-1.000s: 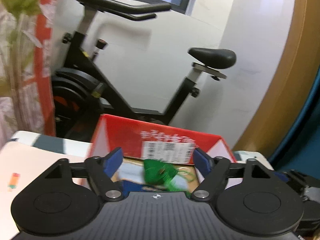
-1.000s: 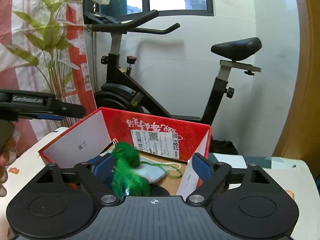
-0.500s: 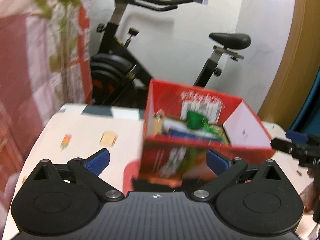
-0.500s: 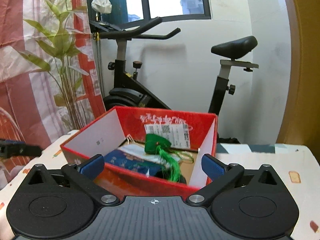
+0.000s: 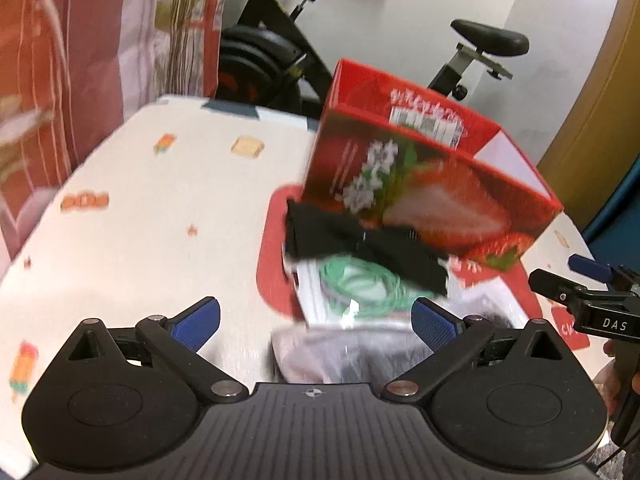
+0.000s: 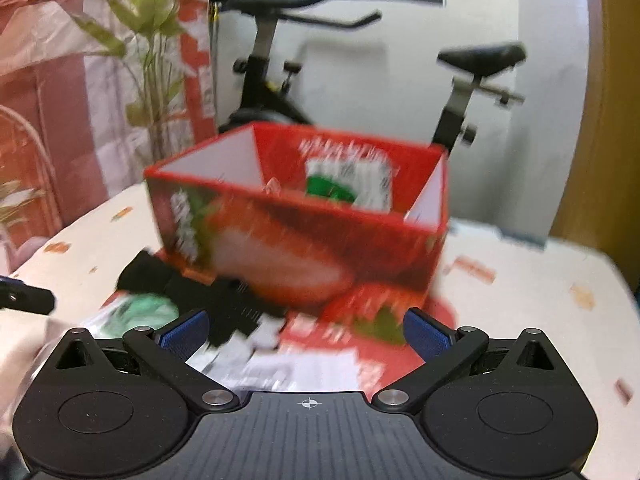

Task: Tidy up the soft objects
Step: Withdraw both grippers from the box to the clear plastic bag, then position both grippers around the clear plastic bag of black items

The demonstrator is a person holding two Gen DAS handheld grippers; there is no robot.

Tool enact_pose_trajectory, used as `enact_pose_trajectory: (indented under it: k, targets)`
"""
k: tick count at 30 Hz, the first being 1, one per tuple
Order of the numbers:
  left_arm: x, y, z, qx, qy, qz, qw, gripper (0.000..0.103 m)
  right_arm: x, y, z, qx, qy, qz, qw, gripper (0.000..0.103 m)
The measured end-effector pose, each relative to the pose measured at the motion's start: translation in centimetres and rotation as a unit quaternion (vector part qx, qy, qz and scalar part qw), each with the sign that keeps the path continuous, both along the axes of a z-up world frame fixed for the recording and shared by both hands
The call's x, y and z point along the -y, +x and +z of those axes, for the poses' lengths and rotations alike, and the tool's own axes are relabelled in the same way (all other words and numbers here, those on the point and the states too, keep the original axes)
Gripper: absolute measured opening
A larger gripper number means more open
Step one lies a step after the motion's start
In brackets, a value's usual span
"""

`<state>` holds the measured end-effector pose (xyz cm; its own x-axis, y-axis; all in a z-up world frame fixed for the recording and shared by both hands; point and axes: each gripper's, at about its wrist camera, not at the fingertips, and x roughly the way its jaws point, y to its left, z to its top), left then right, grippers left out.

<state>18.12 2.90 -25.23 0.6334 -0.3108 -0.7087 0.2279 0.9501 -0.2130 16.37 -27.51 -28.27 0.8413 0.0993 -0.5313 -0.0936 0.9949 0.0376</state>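
A red strawberry-print box (image 5: 432, 184) (image 6: 312, 240) stands on the table. A green tassel (image 6: 328, 190) shows inside it. In front of the box lie a black cloth (image 5: 360, 240) (image 6: 216, 300), a packet with green cord (image 5: 360, 284) (image 6: 140, 312) and a clear plastic bag (image 5: 344, 352). My left gripper (image 5: 316, 320) is open and empty, over the bag. My right gripper (image 6: 306, 330) is open and empty, short of the pile. The right gripper also shows at the left wrist view's right edge (image 5: 580, 292).
The table has a white patterned cloth (image 5: 140, 216). A red mat (image 5: 276, 240) lies under the box and the pile. An exercise bike (image 6: 360, 72) stands behind the table. A plant and red curtain (image 6: 100, 60) are at the left.
Both grippers have pulled back and away from the box. The green tassel, near the grippers a second ago, now lies in the box. The pile in front has come into view.
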Motion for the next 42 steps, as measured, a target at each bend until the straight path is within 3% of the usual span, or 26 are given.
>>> enact_pose_trajectory:
  k: [7,11,15,20,42]
  targets:
    - [0.7,-2.0,-1.7,-0.014,-0.007,-0.011,0.9998,0.092,0.0,-1.0,-2.9,-0.064,0.051,0.013,0.997,0.103]
    - [0.6,-2.5,-2.6,-0.031,-0.042,-0.013,0.9985,0.067,-0.1,-1.2,-4.3,-0.091,0.058,0.016,0.994,0.103]
    - [1.0,-2.7,-2.8,-0.033,-0.044,-0.029,0.9981,0.057,-0.6,-1.6,-5.3,-0.104,0.06,0.029,0.992,0.103]
    - [1.3,-2.6,-4.2,-0.056,-0.047,-0.029,0.9969,0.055,-1.4,-1.9,-5.9,-0.109,0.062,0.043,0.991,0.103]
    - [1.0,-2.2,-5.3,-0.062,-0.049,-0.022,0.9966,0.061,-2.1,-2.3,-6.9,-0.107,0.058,0.056,0.991,0.103]
